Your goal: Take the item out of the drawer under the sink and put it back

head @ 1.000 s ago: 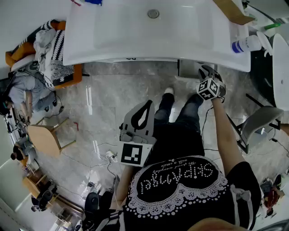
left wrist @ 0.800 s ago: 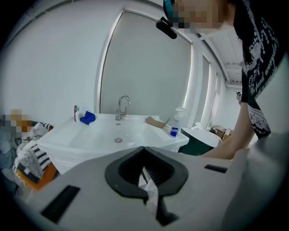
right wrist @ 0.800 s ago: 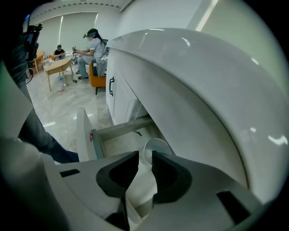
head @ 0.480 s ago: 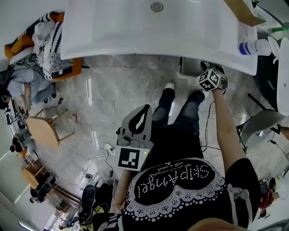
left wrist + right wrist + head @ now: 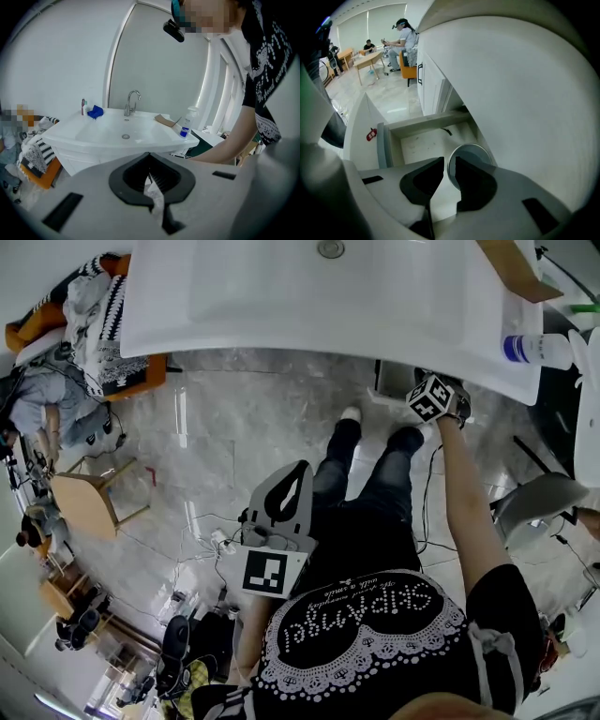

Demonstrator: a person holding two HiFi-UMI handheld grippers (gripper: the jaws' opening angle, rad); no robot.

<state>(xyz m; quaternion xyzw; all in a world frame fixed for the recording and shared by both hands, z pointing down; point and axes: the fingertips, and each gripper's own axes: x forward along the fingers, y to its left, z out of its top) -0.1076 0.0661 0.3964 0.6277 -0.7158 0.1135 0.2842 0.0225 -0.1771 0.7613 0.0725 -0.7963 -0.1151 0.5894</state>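
Note:
In the right gripper view the drawer [image 5: 417, 140] under the sink stands pulled out. A round grey container [image 5: 471, 152] with a pale rim sits in it. My right gripper [image 5: 449, 161] points steeply down and straddles that rim, one jaw inside and one outside. Its jaws have just been opening, and a thin gap shows beside the rim. The head view shows the right gripper [image 5: 442, 395] at the front edge of the white sink [image 5: 328, 306]. My left gripper [image 5: 306, 463] hangs over my lap, tips shut. A white scrap [image 5: 153, 193] sits in the hollow behind them.
A bottle with a blue label [image 5: 534, 348] and a brown cardboard piece [image 5: 511, 263] lie on the sink's right end. An orange chair piled with clothes [image 5: 103, 324] stands at the left, a grey chair [image 5: 539, 498] at the right. Cables lie on the marble floor.
My right gripper has sunk toward the drawer and moved closer under the sink's front edge. The left gripper has barely shifted.

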